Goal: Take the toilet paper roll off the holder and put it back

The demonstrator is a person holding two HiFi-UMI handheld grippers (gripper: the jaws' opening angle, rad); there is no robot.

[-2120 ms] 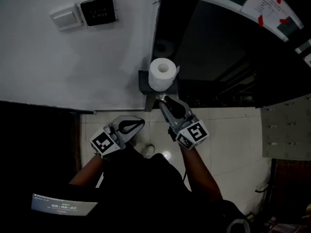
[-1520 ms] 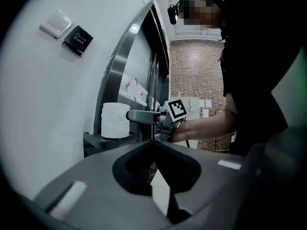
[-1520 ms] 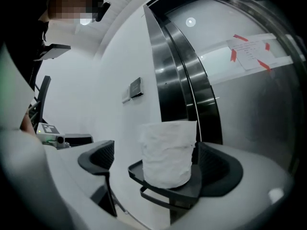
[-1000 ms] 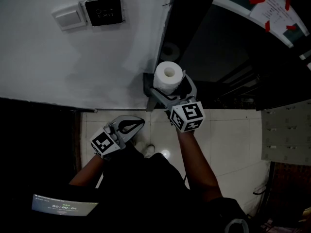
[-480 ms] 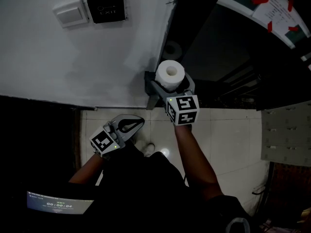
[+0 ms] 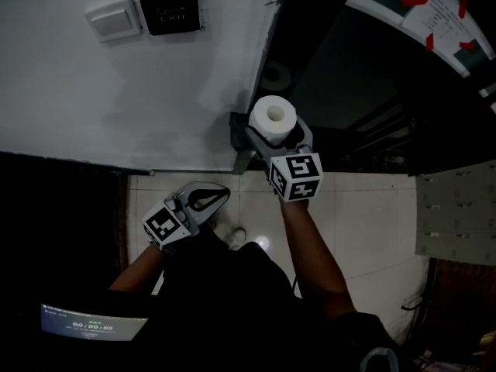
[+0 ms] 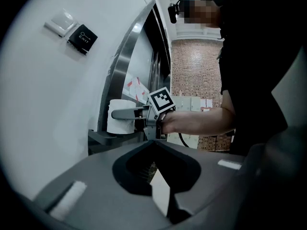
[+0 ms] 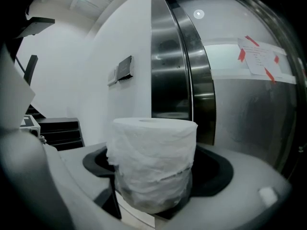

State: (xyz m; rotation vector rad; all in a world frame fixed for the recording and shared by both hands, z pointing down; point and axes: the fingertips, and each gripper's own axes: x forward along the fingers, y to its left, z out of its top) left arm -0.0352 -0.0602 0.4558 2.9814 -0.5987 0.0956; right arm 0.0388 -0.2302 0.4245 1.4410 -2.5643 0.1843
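**Roll gripped, not yet lifted**

The right gripper (image 6: 277, 139) has just been closing its jaws on the white toilet paper roll (image 6: 273, 118), pads seemingly against its sides. The roll stands upright on the dark metal holder (image 6: 236, 126). Lifting and replacing remain (my reading). Right arm reaches out to the holder. The left gripper (image 6: 221, 196), jaws together and empty, hangs well below it.

The toilet paper roll (image 6: 272, 119) is white, its holder (image 6: 239, 142) dark grey, the wall (image 6: 116, 99) white with one white switch (image 6: 112, 20) and one black plate (image 6: 169, 10), the cube (image 6: 297, 177) has black-and-white square markers, and the white paper sheet (image 6: 443, 15) has red tape strips
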